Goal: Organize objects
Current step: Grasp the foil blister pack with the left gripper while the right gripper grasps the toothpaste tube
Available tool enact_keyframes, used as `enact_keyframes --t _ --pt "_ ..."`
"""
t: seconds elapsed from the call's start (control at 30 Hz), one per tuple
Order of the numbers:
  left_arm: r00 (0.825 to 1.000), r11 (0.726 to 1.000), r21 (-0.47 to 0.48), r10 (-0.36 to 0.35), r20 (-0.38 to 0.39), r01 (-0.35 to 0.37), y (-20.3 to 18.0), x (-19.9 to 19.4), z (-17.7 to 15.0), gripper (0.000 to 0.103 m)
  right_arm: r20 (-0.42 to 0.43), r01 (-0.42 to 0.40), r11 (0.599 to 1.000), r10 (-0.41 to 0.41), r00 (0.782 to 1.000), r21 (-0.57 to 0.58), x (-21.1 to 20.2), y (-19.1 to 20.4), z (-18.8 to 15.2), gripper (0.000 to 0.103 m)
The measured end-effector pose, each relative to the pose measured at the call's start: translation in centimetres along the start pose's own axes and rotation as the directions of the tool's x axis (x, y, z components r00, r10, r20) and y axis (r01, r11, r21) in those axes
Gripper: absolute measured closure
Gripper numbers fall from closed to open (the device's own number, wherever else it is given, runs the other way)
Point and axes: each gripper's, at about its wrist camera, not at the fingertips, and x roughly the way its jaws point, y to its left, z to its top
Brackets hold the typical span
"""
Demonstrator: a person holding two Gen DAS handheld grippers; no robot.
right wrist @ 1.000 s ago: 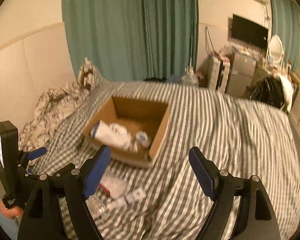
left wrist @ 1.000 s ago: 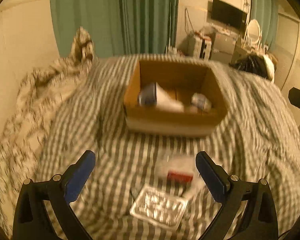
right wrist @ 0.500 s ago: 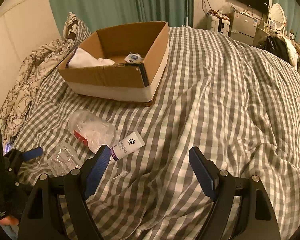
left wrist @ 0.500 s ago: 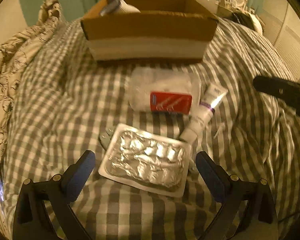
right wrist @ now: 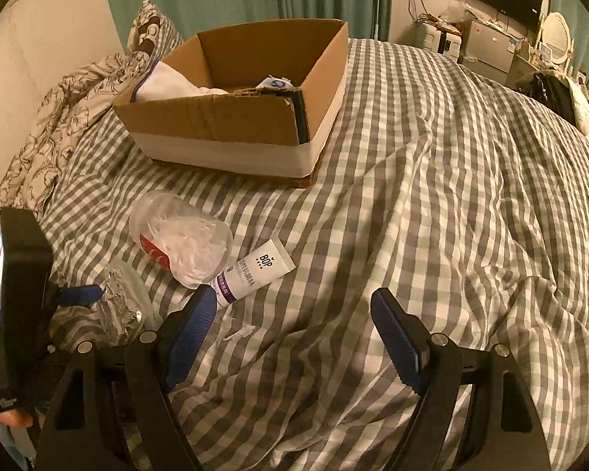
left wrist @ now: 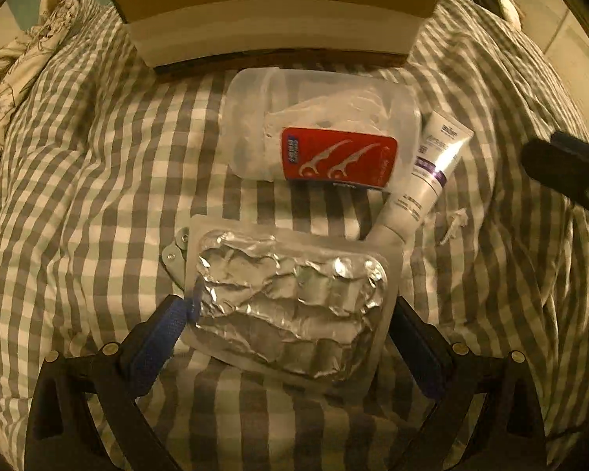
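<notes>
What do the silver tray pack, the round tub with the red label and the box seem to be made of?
Tray pack: likely clear plastic under shiny crinkled foil, judging by the creases and glints. Tub: translucent, frosted-looking plastic; its white contents show through. Box: matte brown corrugated cardboard with a torn rim.

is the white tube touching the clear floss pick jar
Touching. In the right wrist view the white tube lies under the clear jar's edge; the left wrist view likewise shows no gap.

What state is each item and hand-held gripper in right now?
Cardboard box: open-topped, items inside.
Floss-pick jar: lying on its side.
Tube: lying flat.
Foil blister pack: on the bed, between open fingers.
Left hand-held gripper: open.
Right hand-held gripper: open, empty.
</notes>
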Motion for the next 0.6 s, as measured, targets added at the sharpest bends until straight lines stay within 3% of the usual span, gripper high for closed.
enact_keyframes --t 0.17,0.43,0.6 --pt "0.999 1.000 -0.018 -0.007 0.052 0.008 0.3 -1.4 -0.7 0.015 0.003 0.007 1.000 -0.007 1.000 -0.003 -0.3 0.1 -0.1 0.022" --pt "0.983 0.996 -0.088 0.029 0.183 -0.013 2.4 -5.4 -1.5 0.016 -0.026 -0.013 1.000 0.012 1.000 -0.018 0.0 1.8 -0.7 0.022" --pt "0.962 0.982 -0.166 0.124 0.243 -0.085 4.1 -7.4 -0.8 0.016 -0.098 -0.039 0.999 0.040 0.994 0.009 2.7 3.2 -0.8 0.022"
